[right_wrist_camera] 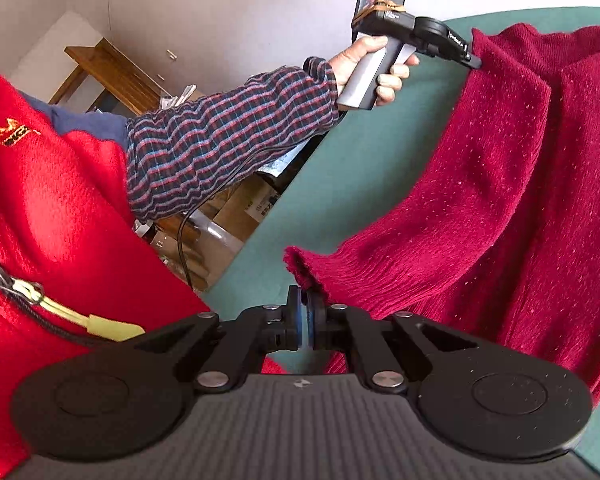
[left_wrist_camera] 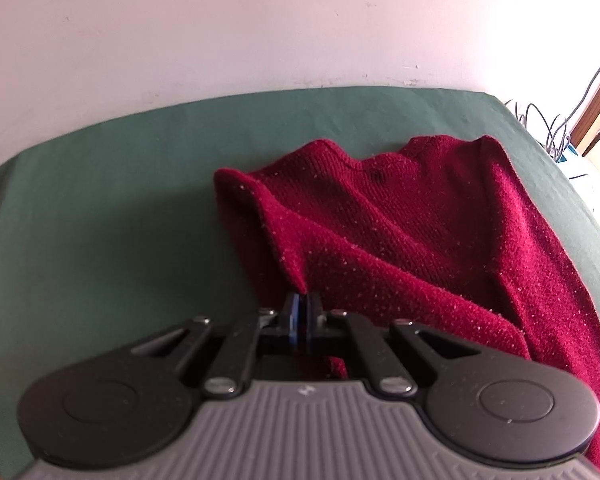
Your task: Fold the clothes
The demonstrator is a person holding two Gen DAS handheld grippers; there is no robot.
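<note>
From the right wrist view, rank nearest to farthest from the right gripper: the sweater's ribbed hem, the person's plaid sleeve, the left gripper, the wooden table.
1. Ribbed hem of the dark red sweater: pinched in the right gripper.
2. Plaid sleeve: upper left, over the green table's edge.
3. Left gripper: upper right, clamping the sweater's far edge.
4. Wooden table: far left, by the wall.

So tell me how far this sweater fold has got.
Early stage. Done: the dark red sweater is lifted off the green table cover. In hand: left gripper and right gripper each pinch an edge. Left: no crease shows; every fold remains.
</note>
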